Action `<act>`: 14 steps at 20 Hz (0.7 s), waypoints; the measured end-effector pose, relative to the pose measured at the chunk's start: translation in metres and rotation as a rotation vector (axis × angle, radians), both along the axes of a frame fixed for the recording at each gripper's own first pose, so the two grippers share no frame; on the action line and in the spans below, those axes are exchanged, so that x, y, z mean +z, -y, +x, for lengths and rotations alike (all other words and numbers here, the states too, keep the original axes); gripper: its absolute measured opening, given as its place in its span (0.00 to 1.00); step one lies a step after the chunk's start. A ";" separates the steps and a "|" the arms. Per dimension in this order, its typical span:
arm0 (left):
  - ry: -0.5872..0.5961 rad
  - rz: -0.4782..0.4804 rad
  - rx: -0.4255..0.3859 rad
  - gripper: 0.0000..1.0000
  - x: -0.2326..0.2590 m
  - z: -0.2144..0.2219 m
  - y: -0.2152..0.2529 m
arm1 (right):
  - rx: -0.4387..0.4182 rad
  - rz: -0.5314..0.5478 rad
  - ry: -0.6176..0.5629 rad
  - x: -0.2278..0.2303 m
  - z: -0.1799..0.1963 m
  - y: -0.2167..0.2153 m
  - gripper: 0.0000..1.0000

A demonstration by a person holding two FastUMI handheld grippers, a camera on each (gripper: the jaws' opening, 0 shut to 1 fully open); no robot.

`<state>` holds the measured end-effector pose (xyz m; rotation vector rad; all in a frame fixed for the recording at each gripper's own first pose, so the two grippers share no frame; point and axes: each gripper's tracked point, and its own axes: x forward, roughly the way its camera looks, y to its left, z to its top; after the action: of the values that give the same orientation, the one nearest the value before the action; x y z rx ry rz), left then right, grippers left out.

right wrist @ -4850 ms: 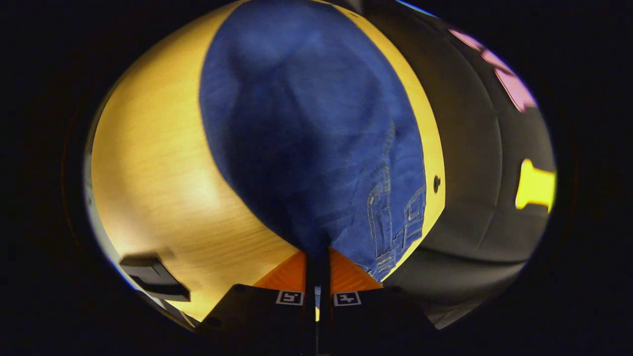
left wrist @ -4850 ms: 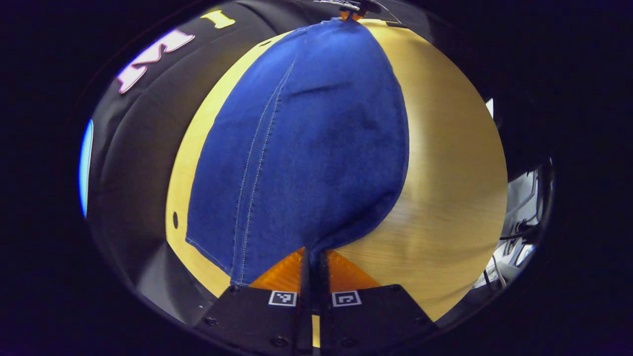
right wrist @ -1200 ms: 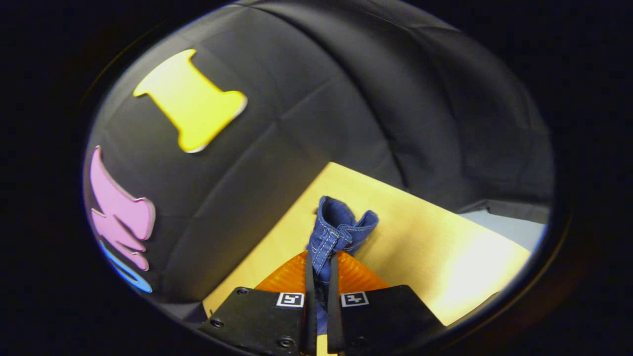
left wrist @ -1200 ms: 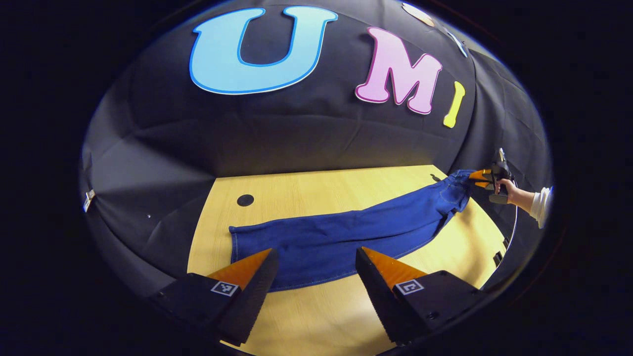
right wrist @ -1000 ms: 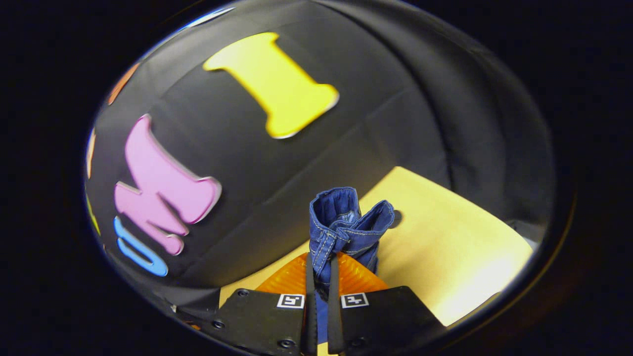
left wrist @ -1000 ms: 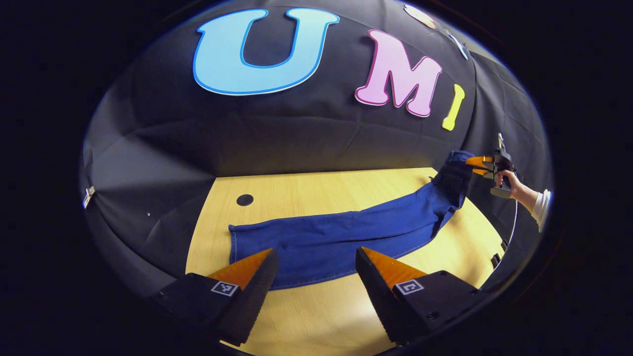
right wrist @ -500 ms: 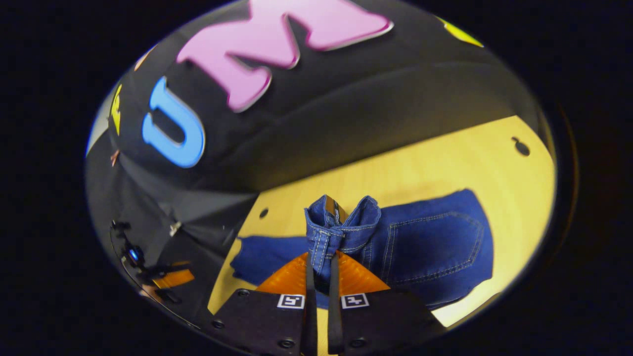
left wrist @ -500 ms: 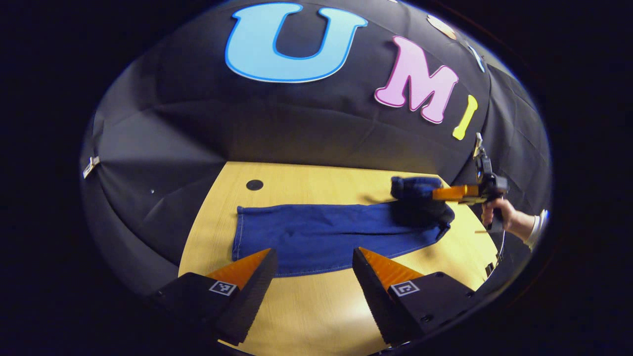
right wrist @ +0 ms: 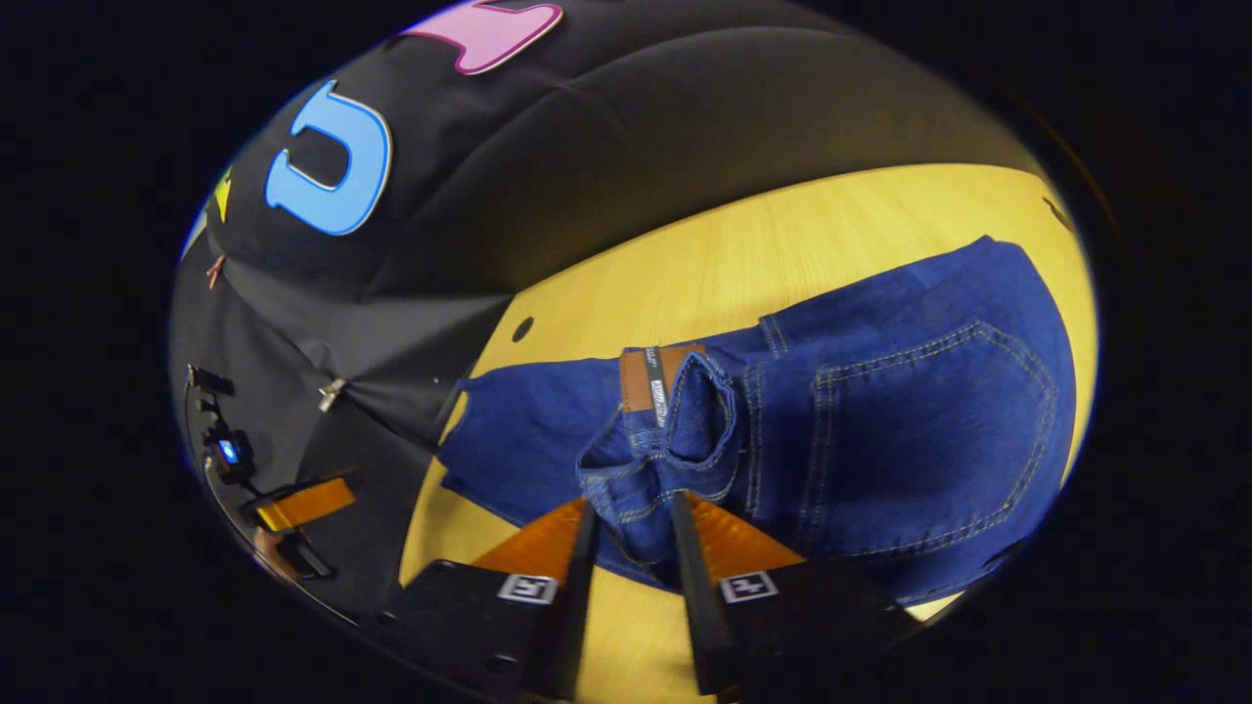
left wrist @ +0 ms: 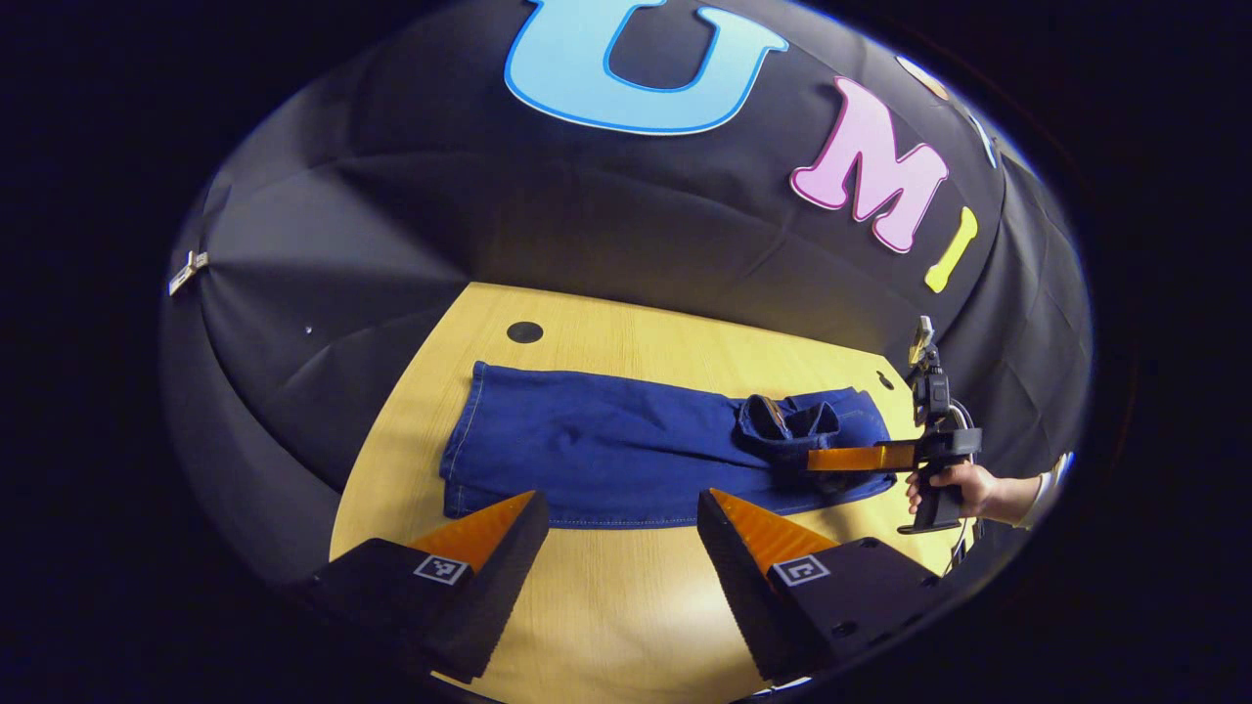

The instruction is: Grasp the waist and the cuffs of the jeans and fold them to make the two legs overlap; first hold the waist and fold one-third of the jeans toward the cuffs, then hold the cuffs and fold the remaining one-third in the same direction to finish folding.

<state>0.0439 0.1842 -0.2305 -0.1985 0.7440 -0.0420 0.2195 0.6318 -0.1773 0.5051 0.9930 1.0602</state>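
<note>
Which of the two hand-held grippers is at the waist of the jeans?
The right hand-held gripper: the bunched waist sits between its fingers. The left hand-held gripper hovers wide open near the cuffs.

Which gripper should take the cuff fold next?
Left, probably. The left gripper is open just in front of the cuffs, while the right gripper is at the folded-over waist, at the jeans' far end.

The jeans point(right wrist: 900, 411) are deep blue denim, a matt woven cloth with a fine grain and pale raised stitching along the pocket and seams; a smooth tan patch point(right wrist: 650, 376), leather-like, sits at the waistband. The table point(left wrist: 626, 606) is pale wood, smooth with a light straight grain and a soft sheen where light falls
</note>
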 end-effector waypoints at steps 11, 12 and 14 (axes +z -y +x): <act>-0.244 0.074 0.136 0.97 -0.067 0.035 -0.089 | 0.108 0.129 0.206 0.098 -0.019 0.087 0.95; -0.303 0.088 0.152 0.96 -0.079 0.033 -0.099 | 0.099 0.128 0.209 0.100 -0.017 0.095 0.95; -0.412 0.055 0.216 0.97 -0.106 0.034 -0.109 | 0.068 0.141 0.198 0.104 -0.012 0.105 0.95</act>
<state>0.0780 0.2935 -0.3364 -0.2379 1.1282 0.2311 0.2075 0.5264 -0.0731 0.4736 0.7686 1.2223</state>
